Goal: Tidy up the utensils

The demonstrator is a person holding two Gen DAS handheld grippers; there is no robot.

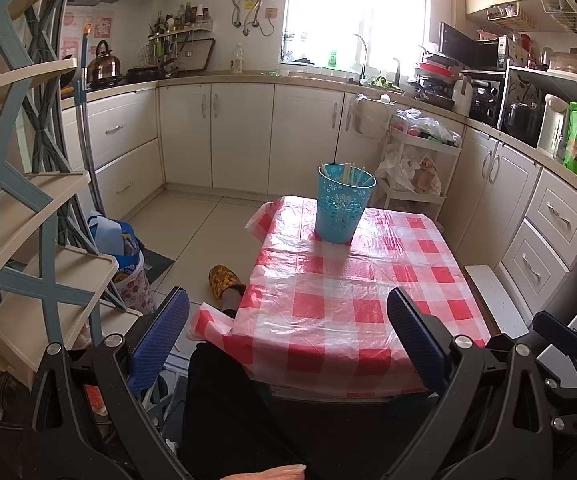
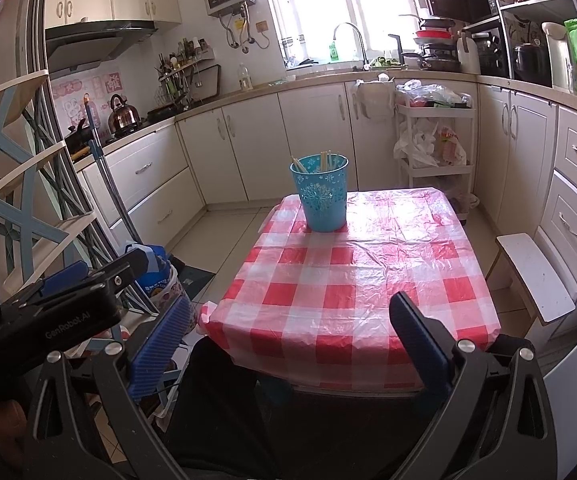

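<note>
A light blue perforated cup [image 1: 343,205] stands upright near the far edge of a small table with a red and white checked cover [image 1: 348,300]. Several wooden chopsticks [image 1: 350,174] stand inside it. The right wrist view shows the same cup [image 2: 322,194] with its chopsticks [image 2: 324,160] on the table [image 2: 360,280]. My left gripper [image 1: 288,332] is open and empty, held back over the table's near edge. My right gripper [image 2: 292,336] is open and empty at the near edge too. The left gripper's body [image 2: 68,300] shows at the left of the right wrist view.
A blue and cream shelf rack [image 1: 28,240] stands close on the left, with a bag [image 1: 128,256] at its foot. A white stool [image 2: 536,276] stands right of the table. A white trolley [image 2: 434,148] and kitchen cabinets lie beyond. The person's leg and slipper [image 1: 224,282] are by the table's left side.
</note>
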